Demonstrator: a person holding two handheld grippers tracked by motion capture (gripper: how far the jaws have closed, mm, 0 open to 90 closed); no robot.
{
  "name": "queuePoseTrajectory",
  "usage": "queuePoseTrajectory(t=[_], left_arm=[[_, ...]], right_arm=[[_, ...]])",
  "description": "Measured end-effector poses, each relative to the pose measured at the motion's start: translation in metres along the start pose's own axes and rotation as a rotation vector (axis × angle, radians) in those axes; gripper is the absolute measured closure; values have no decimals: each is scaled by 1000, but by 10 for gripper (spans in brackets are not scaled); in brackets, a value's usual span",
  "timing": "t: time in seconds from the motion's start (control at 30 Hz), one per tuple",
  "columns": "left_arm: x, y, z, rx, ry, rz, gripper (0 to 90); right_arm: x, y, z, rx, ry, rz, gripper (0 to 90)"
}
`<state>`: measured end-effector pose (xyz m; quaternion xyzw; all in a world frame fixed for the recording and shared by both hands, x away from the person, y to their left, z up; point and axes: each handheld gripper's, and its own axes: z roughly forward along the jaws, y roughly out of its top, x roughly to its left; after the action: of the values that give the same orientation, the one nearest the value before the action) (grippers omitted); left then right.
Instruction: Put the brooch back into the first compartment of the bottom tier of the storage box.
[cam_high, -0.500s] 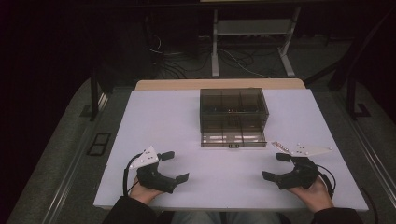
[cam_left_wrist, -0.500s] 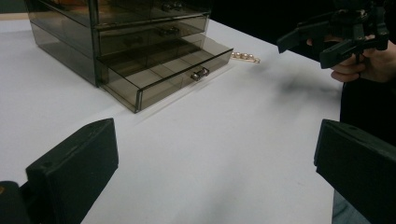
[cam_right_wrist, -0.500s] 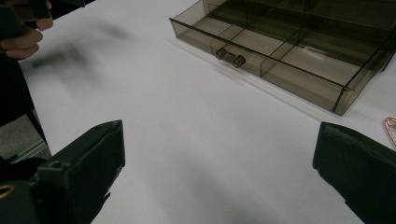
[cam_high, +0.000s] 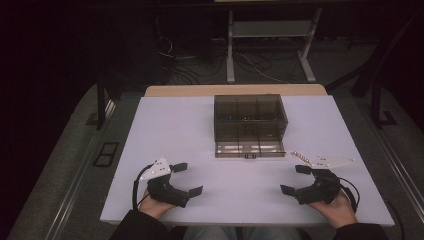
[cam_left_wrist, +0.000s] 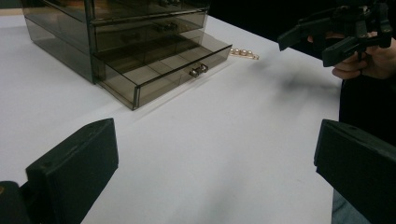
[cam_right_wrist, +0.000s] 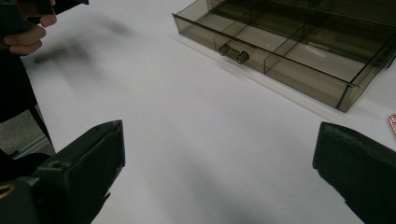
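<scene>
Now both grippers rest low on the white table (cam_high: 165, 125), near its 6 o'clock edge, well apart from each other; the left gripper (cam_high: 186, 177) sits at about 7 o'clock in the high view, the right gripper (cam_high: 295, 179) at about 5 o'clock, each held in a hand (cam_high: 334, 206) that comes in from the bottom; the jaws of both stand wide apart and grasp nothing, as each gripper view confirms with bare tabletop between its two black jaws.

Between them and farther back, toward 12 o'clock, stands a smoky clear box (cam_high: 250, 116) of drawers; its lowest drawer (cam_high: 246, 148) is pulled out toward the person, and its compartments look bare in the right gripper view, where the drawer (cam_right_wrist: 299, 51) lies at 1 o'clock with a small knob (cam_right_wrist: 235, 52) on its front; in the left gripper view the box (cam_left_wrist: 116, 32) fills 11 o'clock and the drawer's knob (cam_left_wrist: 198, 70) points toward 3 o'clock.

Just beside the drawer's right corner, a short pale beaded strip (cam_left_wrist: 243, 52) lies flat on the table, apart from the drawer; what it is I cannot tell; in the left gripper view the right gripper (cam_left_wrist: 327, 39) shows at 2 o'clock, jaws parted.
</scene>
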<state>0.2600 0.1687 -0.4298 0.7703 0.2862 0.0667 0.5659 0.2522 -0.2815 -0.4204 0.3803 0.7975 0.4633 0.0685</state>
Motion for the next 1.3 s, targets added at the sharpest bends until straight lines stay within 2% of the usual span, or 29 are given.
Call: queuePoseTrajectory(t=[0.7, 0.83, 1.3], left_arm=[[1, -2, 0, 3, 10, -11, 0], [1, -1, 0, 2, 10, -12, 0], [1, -2, 0, 9, 8, -10, 0]], right_arm=[[6, 6, -10, 59, -3, -29, 19], [5, 9, -13, 72, -4, -40, 19], [-7, 12, -26, 105, -21, -21, 19]])
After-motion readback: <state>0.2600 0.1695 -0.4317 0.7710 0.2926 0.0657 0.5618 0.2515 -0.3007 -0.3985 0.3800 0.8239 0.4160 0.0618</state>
